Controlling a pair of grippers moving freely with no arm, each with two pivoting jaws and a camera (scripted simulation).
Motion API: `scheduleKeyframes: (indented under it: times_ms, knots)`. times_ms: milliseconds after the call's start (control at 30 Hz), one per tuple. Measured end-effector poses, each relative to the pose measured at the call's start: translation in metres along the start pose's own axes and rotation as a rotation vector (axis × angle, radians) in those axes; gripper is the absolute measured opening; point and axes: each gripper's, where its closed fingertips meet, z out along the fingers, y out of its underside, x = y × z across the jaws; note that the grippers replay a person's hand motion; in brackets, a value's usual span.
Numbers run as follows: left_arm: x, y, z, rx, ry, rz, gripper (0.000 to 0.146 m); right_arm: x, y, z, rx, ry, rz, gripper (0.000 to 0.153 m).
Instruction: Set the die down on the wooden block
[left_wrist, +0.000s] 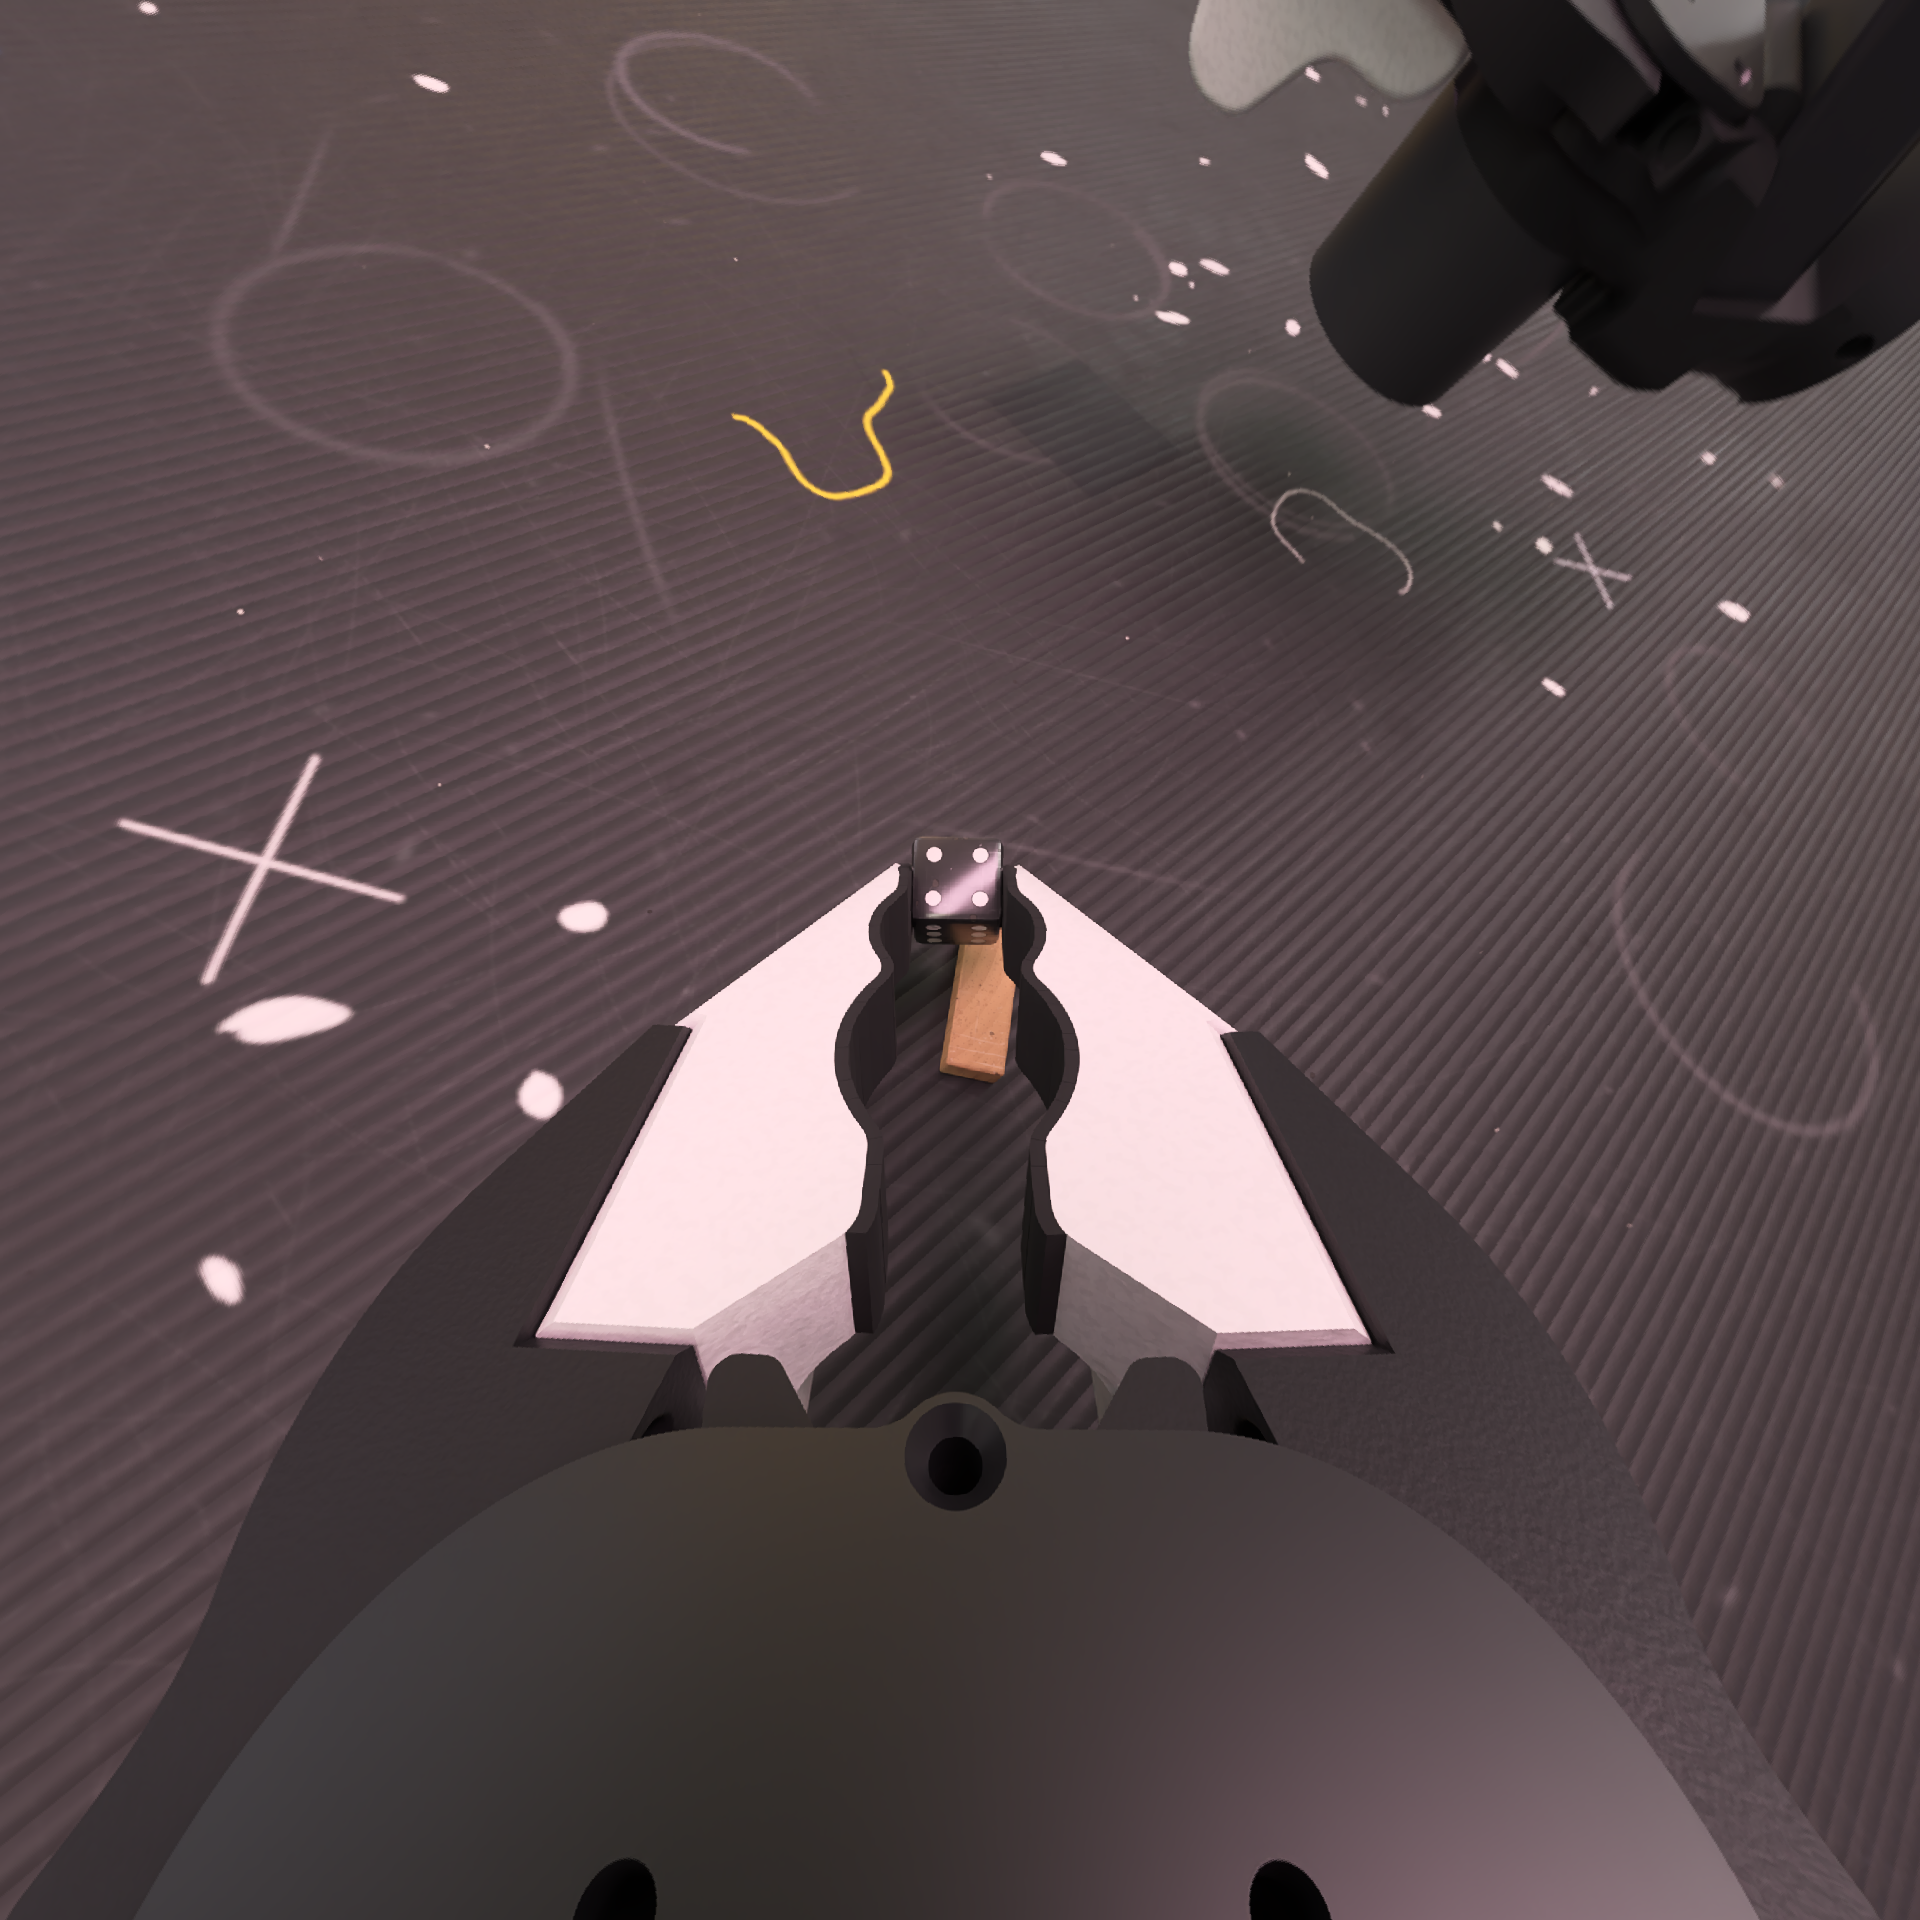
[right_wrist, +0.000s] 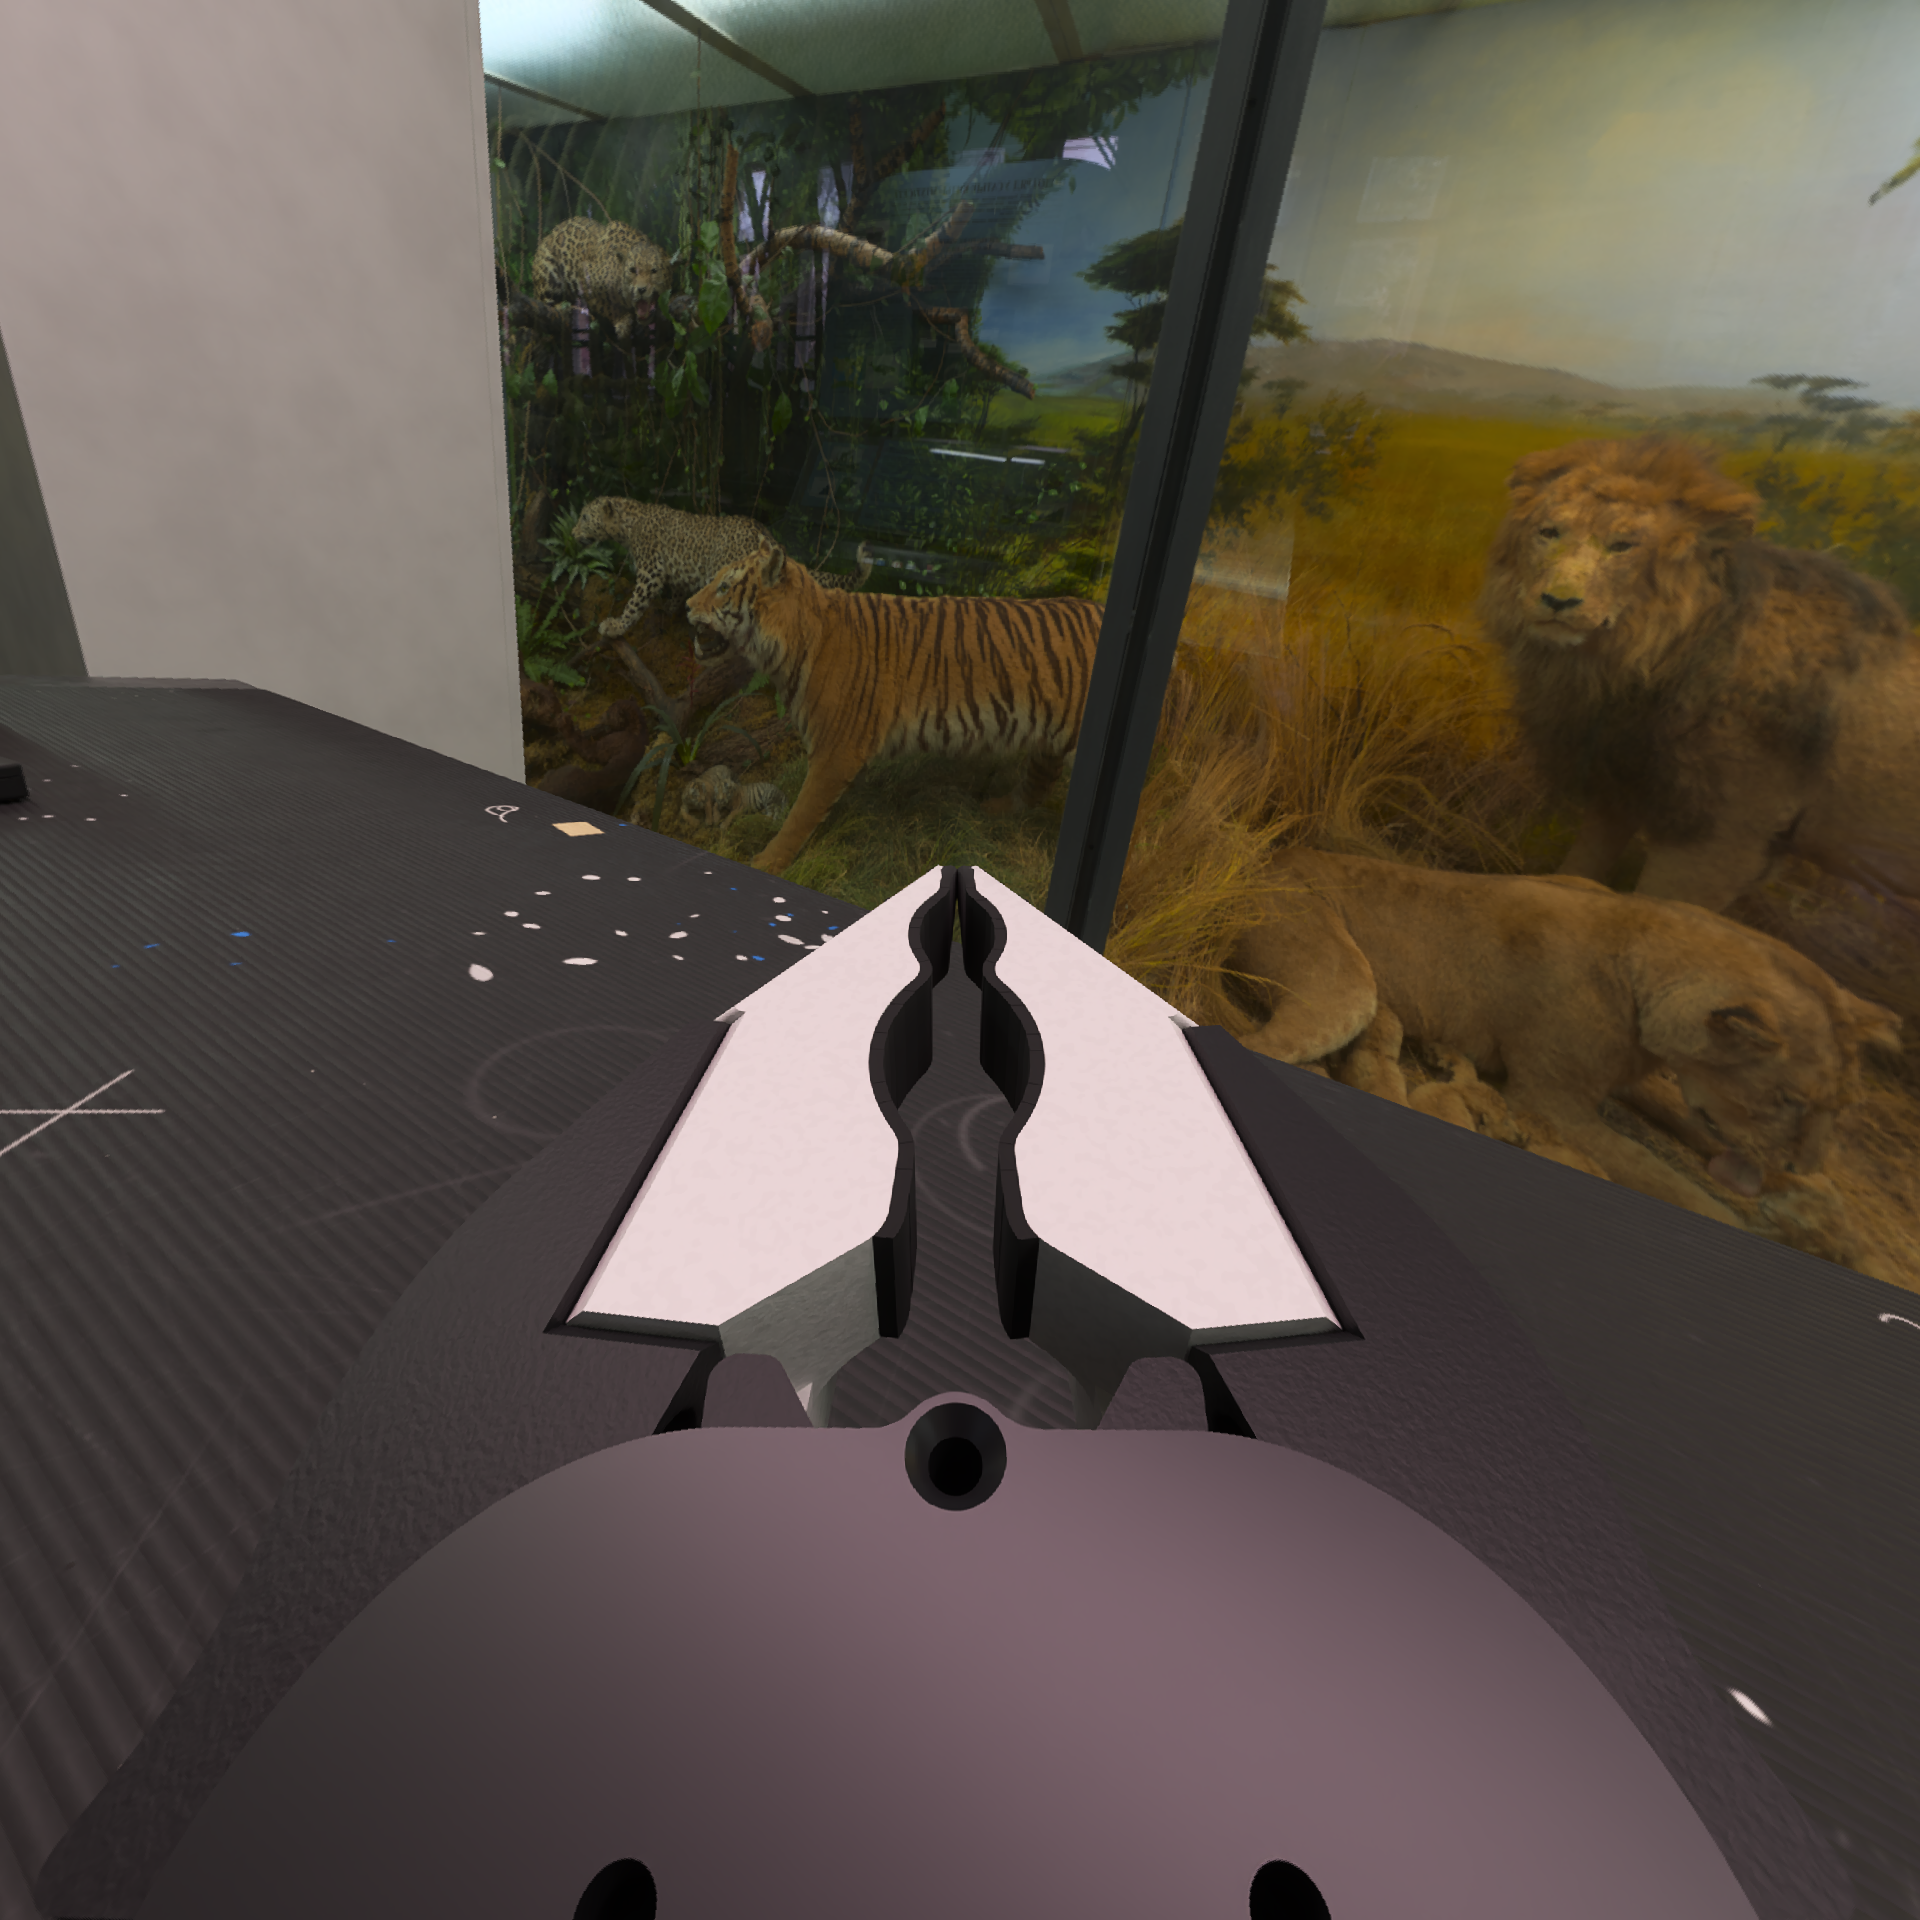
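Observation:
My left gripper (left_wrist: 957, 875) is shut on a black die (left_wrist: 957, 896) with white pips, which sits between its fingertips. A small tan wooden block (left_wrist: 977, 1016) lies on the dark ribbed table (left_wrist: 416, 644) below, seen through the gap between the fingers. The die hides the block's far end, and I cannot tell how high the die is above it. My right gripper (right_wrist: 956, 881) is shut and empty, above the table near its far edge. Its dark body also shows at the top right of the left wrist view (left_wrist: 1621, 187).
A yellow squiggle (left_wrist: 831, 452), chalk-like circles, crosses and white specks mark the table. A white patch (left_wrist: 1257, 62) lies at the top right. In the right wrist view the table edge (right_wrist: 1455, 1143) runs diagonally before an animal display, and a small tan square (right_wrist: 578, 828) lies far off.

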Motion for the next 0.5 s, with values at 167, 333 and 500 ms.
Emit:
scheduleKeyframes:
  times_ms: [167, 333, 500]
  knots:
    - [0.0031, 0.0044, 0.0028, -0.058, -0.038, 0.134, 0.016, -0.0028, 0.0006, 0.0008, -0.003, -0.008, -0.008, 0.0]
    - [0.0057, 0.0072, 0.0057, -0.1, -0.056, 0.23, 0.016, -0.0057, 0.0015, 0.0012, -0.008, -0.015, -0.023, 0.0]
    - [0.0053, 0.0078, 0.0043, -0.098, -0.071, 0.248, 0.016, -0.0059, 0.0016, 0.0013, -0.009, -0.015, -0.022, 0.0]
